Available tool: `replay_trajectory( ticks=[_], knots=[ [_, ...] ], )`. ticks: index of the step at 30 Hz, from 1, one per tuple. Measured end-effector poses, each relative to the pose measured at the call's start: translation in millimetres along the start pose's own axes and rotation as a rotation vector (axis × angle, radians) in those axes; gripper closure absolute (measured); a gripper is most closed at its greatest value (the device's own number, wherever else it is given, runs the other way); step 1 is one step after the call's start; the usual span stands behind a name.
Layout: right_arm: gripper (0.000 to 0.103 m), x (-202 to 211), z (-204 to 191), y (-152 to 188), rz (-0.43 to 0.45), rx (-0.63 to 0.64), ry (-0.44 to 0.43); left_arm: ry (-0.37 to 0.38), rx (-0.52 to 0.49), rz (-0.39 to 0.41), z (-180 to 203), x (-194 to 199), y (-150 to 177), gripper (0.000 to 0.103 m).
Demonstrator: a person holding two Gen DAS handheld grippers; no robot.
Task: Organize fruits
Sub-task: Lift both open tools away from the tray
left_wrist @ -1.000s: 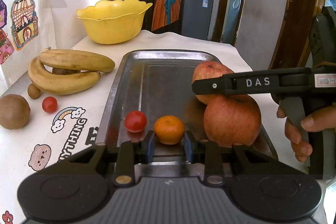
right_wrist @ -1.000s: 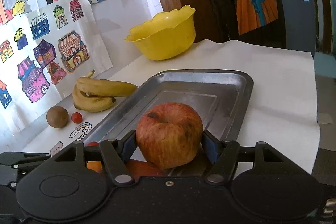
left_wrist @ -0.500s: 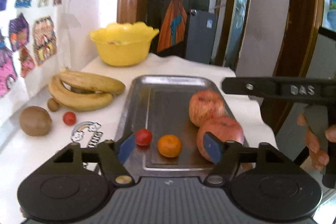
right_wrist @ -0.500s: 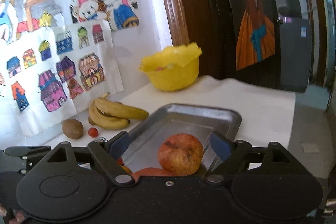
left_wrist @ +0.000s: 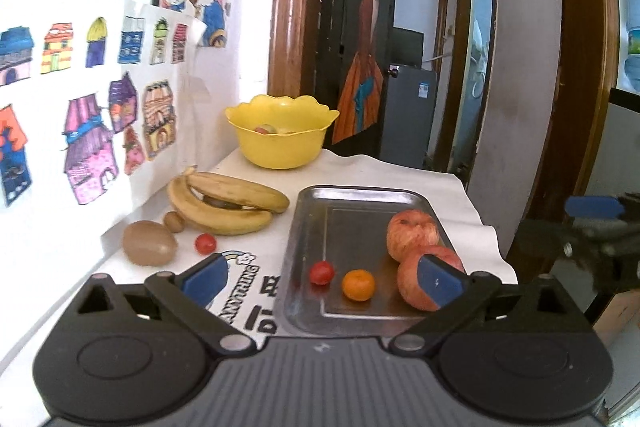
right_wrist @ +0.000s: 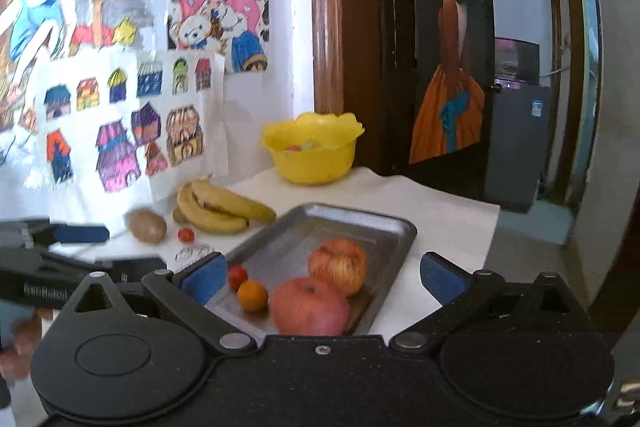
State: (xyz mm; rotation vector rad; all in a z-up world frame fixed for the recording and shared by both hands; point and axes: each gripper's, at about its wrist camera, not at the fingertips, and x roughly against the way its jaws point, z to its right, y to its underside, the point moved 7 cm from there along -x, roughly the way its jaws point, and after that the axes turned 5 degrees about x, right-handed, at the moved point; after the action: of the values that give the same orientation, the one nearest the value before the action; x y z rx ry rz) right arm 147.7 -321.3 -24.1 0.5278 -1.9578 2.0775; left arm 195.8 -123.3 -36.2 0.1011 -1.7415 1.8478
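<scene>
A metal tray (left_wrist: 297, 227) (right_wrist: 400, 239) holds two red apples (left_wrist: 412, 233) (right_wrist: 338, 265), a small orange (left_wrist: 359, 285) (right_wrist: 252, 295) and a cherry tomato (left_wrist: 322, 272) (right_wrist: 237, 275). My left gripper (left_wrist: 322, 279) hovers open in front of the tray's near edge, holding nothing. My right gripper (right_wrist: 322, 279) is open too, raised back from the tray's right side, and shows blurred at the far right of the left wrist view. Bananas (left_wrist: 228, 203) (right_wrist: 218, 205), a kiwi (left_wrist: 149, 243) (right_wrist: 147, 225) and another cherry tomato (left_wrist: 205, 243) lie on the white cloth left of the tray.
A yellow bowl (left_wrist: 280, 143) (right_wrist: 312, 155) with some fruit inside stands at the back of the table. A small brown fruit (left_wrist: 175, 222) sits by the bananas. Drawings cover the wall on the left. The table drops off to the right toward a doorway.
The right gripper let go of the apple and the left gripper let go of the orange; both fruits stay in the tray. Both grippers opened wide and drew back and up.
</scene>
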Motion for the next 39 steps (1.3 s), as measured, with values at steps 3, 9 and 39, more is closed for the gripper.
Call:
replay_trajectory(
  ticks=[3,9,39],
  knots=[
    [0.001,15,-14,8,-0.017,-0.003,0.018,-0.005,0.005,0.009,-7,14,5,0.000],
    [0.001,43,-39,21,-0.027,-0.019,0.053,-0.024,0.017,0.011,-26,39,16,0.000],
    [0.001,75,-173,-95,0.060,0.122,-0.305,-0.263,0.022,0.017,-149,108,15,0.000]
  ],
)
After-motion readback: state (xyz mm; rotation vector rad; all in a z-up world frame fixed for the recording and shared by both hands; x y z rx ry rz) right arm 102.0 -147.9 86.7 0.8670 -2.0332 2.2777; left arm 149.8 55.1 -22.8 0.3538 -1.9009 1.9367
